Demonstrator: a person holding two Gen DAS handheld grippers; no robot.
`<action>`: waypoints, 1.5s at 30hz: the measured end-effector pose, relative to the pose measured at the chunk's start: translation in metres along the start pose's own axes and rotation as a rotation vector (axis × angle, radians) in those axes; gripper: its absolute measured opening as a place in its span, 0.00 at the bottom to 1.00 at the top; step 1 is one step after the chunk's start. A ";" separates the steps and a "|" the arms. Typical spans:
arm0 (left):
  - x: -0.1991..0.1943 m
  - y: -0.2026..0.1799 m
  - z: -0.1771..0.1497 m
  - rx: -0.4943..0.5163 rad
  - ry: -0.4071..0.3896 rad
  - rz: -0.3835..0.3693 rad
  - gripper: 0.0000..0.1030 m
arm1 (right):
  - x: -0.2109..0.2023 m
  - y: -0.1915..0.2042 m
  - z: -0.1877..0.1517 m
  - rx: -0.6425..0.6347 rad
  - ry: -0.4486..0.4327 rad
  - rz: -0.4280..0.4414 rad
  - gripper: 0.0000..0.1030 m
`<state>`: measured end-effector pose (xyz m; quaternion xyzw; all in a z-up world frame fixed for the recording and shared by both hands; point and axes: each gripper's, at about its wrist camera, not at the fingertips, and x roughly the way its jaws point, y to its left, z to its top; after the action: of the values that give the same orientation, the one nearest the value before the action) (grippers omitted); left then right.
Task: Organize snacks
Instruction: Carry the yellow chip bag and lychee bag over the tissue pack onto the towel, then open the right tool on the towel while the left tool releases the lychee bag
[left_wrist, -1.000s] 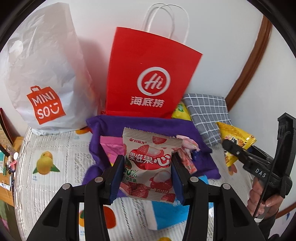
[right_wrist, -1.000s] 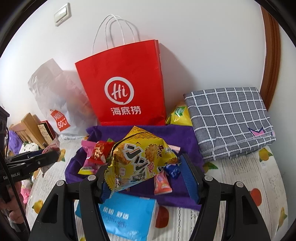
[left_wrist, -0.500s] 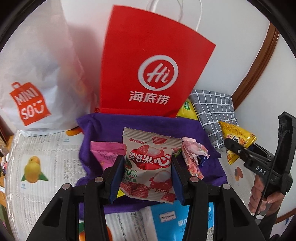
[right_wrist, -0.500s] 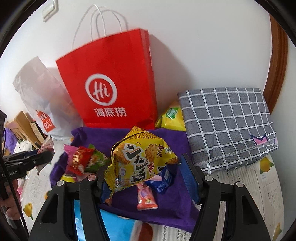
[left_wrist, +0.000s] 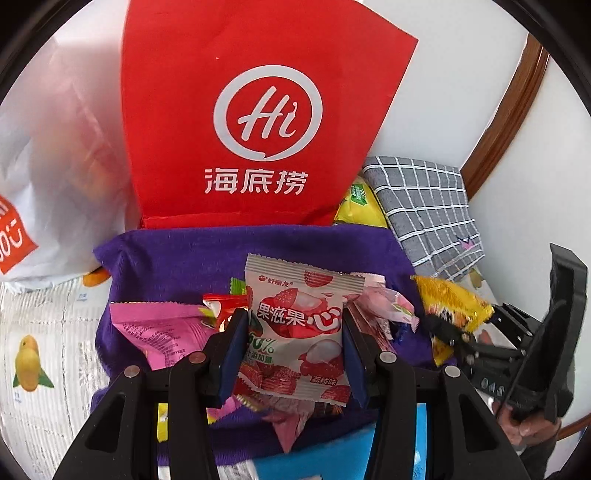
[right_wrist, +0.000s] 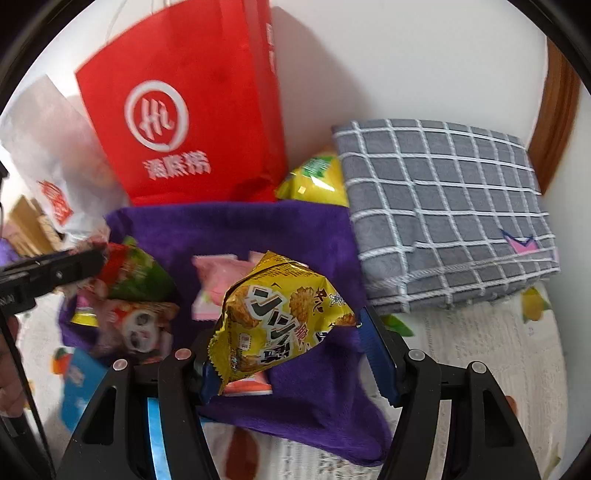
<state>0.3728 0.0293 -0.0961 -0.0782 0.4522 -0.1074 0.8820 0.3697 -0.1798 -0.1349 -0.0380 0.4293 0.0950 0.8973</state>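
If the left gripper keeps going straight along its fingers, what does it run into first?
Likely the red Hi paper bag standing behind the purple cloth; the left gripper, shut on the lychee snack packet, points at it. Depth is uncertain.

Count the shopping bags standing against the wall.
2: the red paper bag behind the purple cloth, and the white plastic bag to its left. Others may be hidden.

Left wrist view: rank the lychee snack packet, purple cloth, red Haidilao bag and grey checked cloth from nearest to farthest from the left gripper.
1. Lychee snack packet: clamped in the left gripper.
2. Purple cloth: spread just beyond and beneath the gripper.
3. Red Haidilao bag: upright behind the purple cloth, centre.
4. Grey checked cloth: folded at back right; too close to call against the bag.
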 end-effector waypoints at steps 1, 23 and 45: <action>0.001 -0.002 0.001 0.007 -0.003 0.004 0.45 | 0.002 0.001 -0.001 -0.012 0.006 0.007 0.63; 0.015 -0.021 0.000 0.113 -0.005 0.101 0.49 | 0.021 0.009 -0.009 -0.030 0.037 0.009 0.63; 0.000 -0.021 -0.001 0.088 -0.011 0.096 0.73 | 0.007 0.015 -0.004 -0.019 -0.002 0.039 0.74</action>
<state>0.3692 0.0092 -0.0915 -0.0179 0.4454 -0.0843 0.8912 0.3684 -0.1650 -0.1424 -0.0380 0.4282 0.1167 0.8953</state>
